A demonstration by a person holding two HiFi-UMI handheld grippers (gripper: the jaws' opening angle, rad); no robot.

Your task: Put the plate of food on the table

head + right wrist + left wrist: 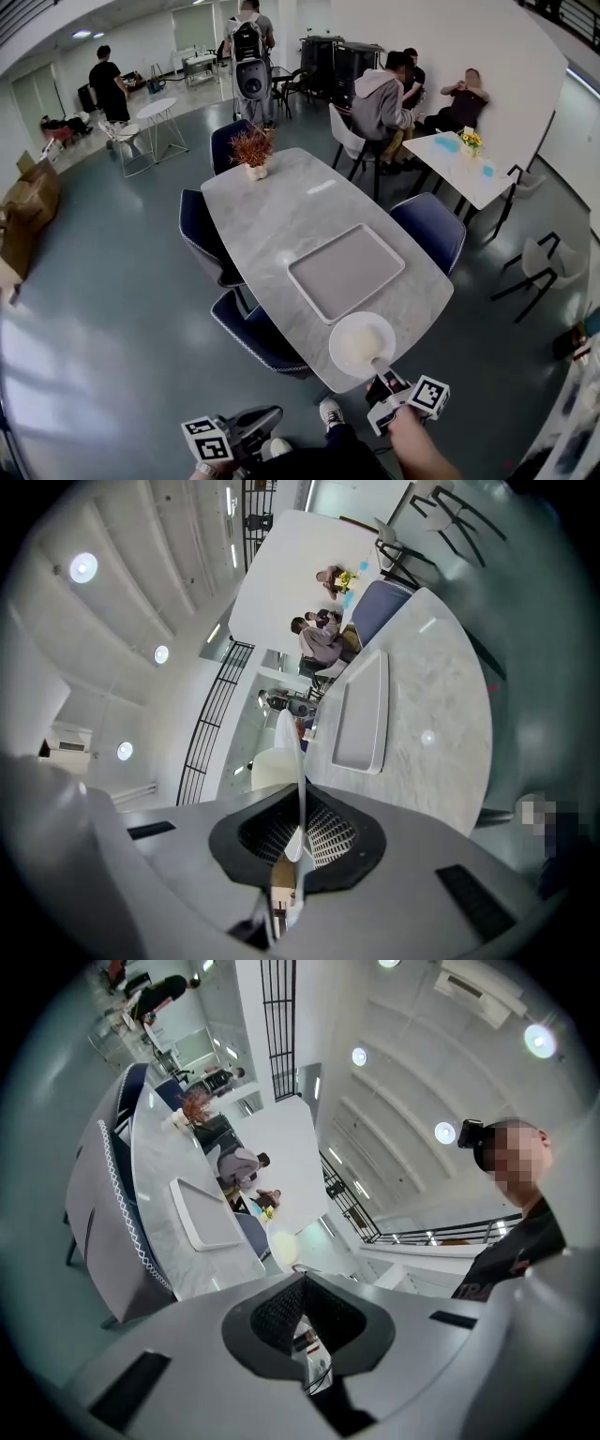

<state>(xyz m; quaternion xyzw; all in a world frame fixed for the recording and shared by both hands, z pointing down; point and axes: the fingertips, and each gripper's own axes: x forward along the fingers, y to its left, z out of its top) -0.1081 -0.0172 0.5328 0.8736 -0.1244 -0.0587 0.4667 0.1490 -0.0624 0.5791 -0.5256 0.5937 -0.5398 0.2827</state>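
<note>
I am watching the fingers (330, 840) of the right gripper (300, 803) pinching the near rim of the white plate (362, 344), so that in the right gripper view the plate is showing edge-on as a thin pale line running up from between the dark ribbed pads. The plate is carrying a pale mound of food (367, 339), and it is sitting on the near side of the grey tray (345, 272), just beside the tray's closest corner and over the near end of the marble bench (281, 211). I am not managing to tell whether it is resting on the stone or hanging just above it. The fingers (272, 1312) of the left gripper (302, 1283) are lying closed on each other with nothing between them, and that gripper is hanging off the bench, well on the near-left side of the tray, close by my shoe (330, 412). The tray itself is lying flat and bare on the near half of the bench. A potted plant (252, 150) with reddish leaves is standing at the far end of the bench, well beyond the tray. Dark blue chairs (258, 333) are standing to the left and right of the tray, tucked against the bench. Further off beyond the tray, people are sitting at a white table (459, 159).
</note>
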